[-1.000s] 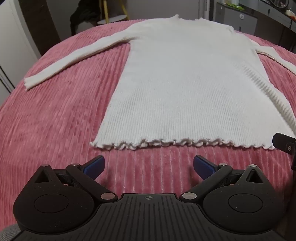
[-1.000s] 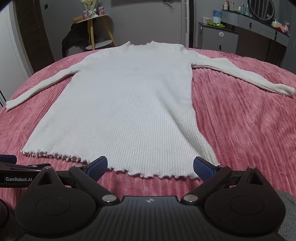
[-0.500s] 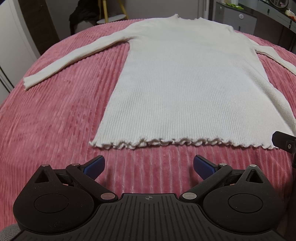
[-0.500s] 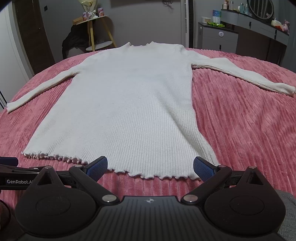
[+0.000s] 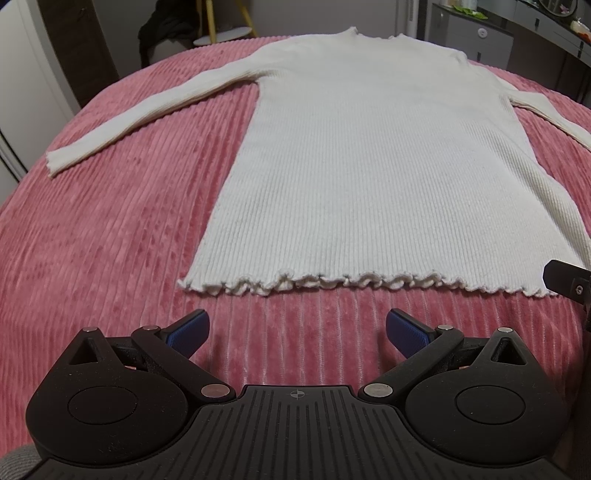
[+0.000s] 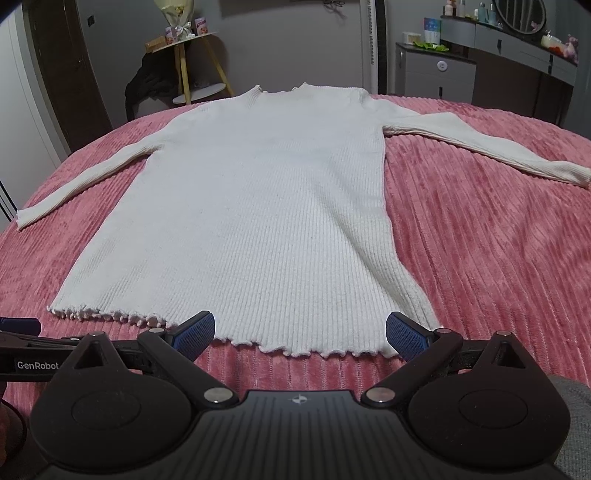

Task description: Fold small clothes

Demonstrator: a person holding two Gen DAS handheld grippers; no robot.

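White ribbed sweater (image 5: 369,166) lying flat and face-up on a pink corduroy bedspread (image 5: 110,240), neck toward the far side, ruffled hem (image 5: 332,282) toward the cameras, both sleeves spread outward. The left sleeve (image 5: 147,107) runs out to the left and the right sleeve (image 6: 480,147) out to the right, each resting on the bedspread, unfolded.

Left gripper (image 5: 295,328): jaws spread wide, holding nothing, positioned over bare bedspread just short of the hem, toward the hem's left portion. Its blue pads (image 5: 188,328) are apart from the cloth.

Right gripper (image 6: 299,330): jaws spread wide, holding nothing, straddling the hem near its right corner. In the right wrist view the pads overlap the hem edge; whether they touch the cloth cannot be told. A black part of the right gripper shows at the right edge of the left wrist view, and the left gripper's arm, marked "GenRobot", enters at the left edge of the right wrist view.

Surroundings, beyond the far side of the bed: a yellow-legged stand (image 6: 195,62) with small items on top, dark clothing (image 6: 147,92) heaped at its base, a grey drawer unit (image 6: 436,70), a dark dresser (image 6: 524,77) bearing bottles and an oval mirror (image 6: 524,16). Nothing lies on the sweater or between it and either gripper.
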